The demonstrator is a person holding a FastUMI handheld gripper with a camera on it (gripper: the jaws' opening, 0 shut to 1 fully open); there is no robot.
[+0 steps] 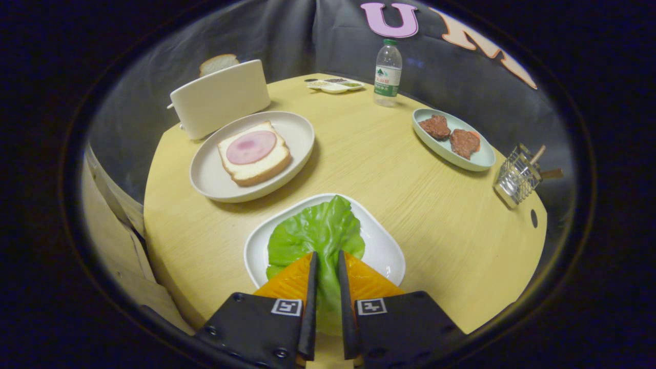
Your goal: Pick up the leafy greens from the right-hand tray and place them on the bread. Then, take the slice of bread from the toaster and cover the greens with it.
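Hand-held gripper (327, 256): my fingers nearly closed, pinching the lettuce leaf (315, 233) over its white tray (384, 246).
Next: I lift straight, then carry it to the ham-topped bread (254, 152).

Green leaf (318, 233) in white tray (382, 246); ham-topped bread (254, 152) on plate; slice (218, 63) in toaster (220, 97).

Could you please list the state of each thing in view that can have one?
tongs: nearly closed, lettuce leaf between the fingers
lettuce leaf: on its white tray, not clearly lifted
bread on plate: flat, topped with ham, no greens yet
toaster: bread slice sticking out
water bottle: upright, capped
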